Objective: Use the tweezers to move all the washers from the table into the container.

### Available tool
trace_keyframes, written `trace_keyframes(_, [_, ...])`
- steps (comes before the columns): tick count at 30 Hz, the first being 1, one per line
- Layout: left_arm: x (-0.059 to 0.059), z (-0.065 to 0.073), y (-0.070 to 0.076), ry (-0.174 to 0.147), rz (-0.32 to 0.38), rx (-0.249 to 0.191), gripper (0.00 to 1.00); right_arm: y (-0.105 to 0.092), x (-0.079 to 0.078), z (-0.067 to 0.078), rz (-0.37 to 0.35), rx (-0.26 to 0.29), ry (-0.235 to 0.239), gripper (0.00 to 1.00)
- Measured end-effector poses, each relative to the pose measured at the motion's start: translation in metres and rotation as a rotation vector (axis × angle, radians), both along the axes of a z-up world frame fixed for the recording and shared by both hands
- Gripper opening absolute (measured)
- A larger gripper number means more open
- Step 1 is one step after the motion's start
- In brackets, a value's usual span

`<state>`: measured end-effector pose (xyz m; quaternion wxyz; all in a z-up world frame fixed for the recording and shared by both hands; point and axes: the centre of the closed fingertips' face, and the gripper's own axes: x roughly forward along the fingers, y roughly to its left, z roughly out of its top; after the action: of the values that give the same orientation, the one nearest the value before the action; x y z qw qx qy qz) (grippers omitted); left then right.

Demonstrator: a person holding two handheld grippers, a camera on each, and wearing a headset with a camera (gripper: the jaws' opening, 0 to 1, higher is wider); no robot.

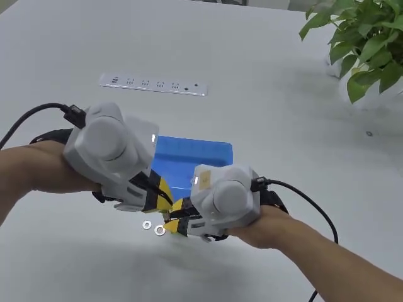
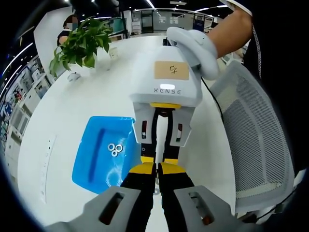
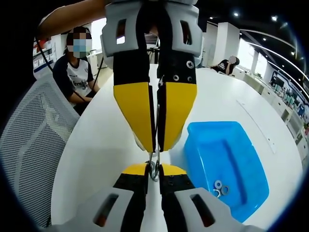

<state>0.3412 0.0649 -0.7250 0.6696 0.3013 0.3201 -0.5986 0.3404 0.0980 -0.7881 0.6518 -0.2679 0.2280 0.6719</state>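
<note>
Clamped from both ends just on the near side of the blue rectangular plastic container: thin silver metal tweezers, held above the white tabletop. Long axis straight from one gripper to the other, in line with both pairs of jaws. Cannot tell tip end from handle end.

Left gripper clenched on the tweezers, yellow pads almost meeting with only the metal strip between. Right gripper nose to nose with it, likewise squeezed tight on the tweezers.

On the tabletop just near of the container, under the two grippers: two small silver ring washers, lying flat and close together. Inside the container, bunched at one end: three more silver washers.

Printed in grey on the right gripper's white body, in the left gripper view: "XENSE". Above it, a tan paper sticker with handwritten marks, not legible.

Beyond the container: a flat white power strip, markings too small to read. Far to the container's right: a leafy green potted plant.
</note>
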Motion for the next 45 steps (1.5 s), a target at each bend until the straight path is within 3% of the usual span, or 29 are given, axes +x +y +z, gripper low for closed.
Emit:
trace_keyframes(13, [-0.001,0.007,-0.001,-0.015,-0.004,0.0,0.06,-0.001,-0.001,0.007,-0.004,0.006,-0.002,0.1])
trace_keyframes(45, [-0.003,0.046,0.001,-0.034,0.003,-0.014,0.06,0.0,-0.002,0.046,-0.014,0.023,-0.027,0.1])
